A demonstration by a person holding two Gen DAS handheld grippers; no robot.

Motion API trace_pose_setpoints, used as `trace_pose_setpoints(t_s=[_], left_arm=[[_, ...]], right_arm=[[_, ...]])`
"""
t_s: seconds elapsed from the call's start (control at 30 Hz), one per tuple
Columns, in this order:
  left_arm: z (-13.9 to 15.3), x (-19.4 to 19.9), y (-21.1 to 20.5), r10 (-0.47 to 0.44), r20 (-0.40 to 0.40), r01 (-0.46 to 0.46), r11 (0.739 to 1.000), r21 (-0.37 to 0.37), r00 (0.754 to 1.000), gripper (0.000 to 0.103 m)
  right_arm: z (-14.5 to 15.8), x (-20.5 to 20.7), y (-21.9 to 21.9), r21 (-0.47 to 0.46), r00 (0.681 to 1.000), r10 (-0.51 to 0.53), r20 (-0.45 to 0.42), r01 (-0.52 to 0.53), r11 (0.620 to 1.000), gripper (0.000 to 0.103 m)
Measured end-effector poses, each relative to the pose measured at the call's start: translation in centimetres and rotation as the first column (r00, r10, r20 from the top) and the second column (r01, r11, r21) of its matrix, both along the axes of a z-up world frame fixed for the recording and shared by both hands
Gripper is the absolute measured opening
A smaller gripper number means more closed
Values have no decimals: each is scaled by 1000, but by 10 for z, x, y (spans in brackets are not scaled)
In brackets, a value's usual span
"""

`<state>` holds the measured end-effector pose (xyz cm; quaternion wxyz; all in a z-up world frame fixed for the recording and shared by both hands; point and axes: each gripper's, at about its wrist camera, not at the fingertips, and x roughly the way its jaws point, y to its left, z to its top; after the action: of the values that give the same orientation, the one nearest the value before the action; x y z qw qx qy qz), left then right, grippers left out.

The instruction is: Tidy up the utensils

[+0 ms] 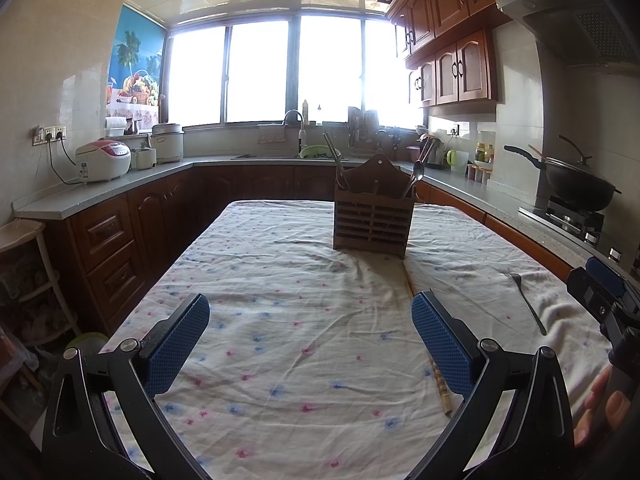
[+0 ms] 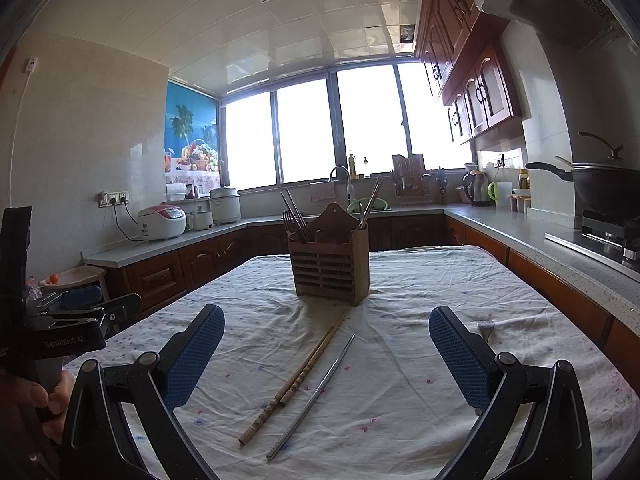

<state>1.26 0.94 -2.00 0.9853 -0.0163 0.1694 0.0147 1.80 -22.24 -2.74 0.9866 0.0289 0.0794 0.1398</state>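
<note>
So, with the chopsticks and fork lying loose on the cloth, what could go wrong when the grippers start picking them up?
1. The wooden chopsticks and metal chopstick lie close together; the open right gripper might catch both.
2. The tablecloth is wrinkled, so fingers may pinch fabric and drag it.
3. The wooden holder stands on that cloth and already holds utensils; pulling the cloth or pushing in the fork could tip it.

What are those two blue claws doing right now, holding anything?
Left gripper: open, holding nothing, above the tablecloth.
Right gripper: open, holding nothing; the wooden chopsticks and metal chopsticks lie on the cloth between its fingers.
</note>
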Motion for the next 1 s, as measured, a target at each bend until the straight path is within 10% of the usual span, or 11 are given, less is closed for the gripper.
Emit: trace_pose_setpoints(t_s=[1.0], left_arm=[[6, 19, -2, -36, -15, 36, 999, -18, 999, 103]], right_arm=[[4, 17, -3, 29, 999, -6, -46, 7, 1000, 103]])
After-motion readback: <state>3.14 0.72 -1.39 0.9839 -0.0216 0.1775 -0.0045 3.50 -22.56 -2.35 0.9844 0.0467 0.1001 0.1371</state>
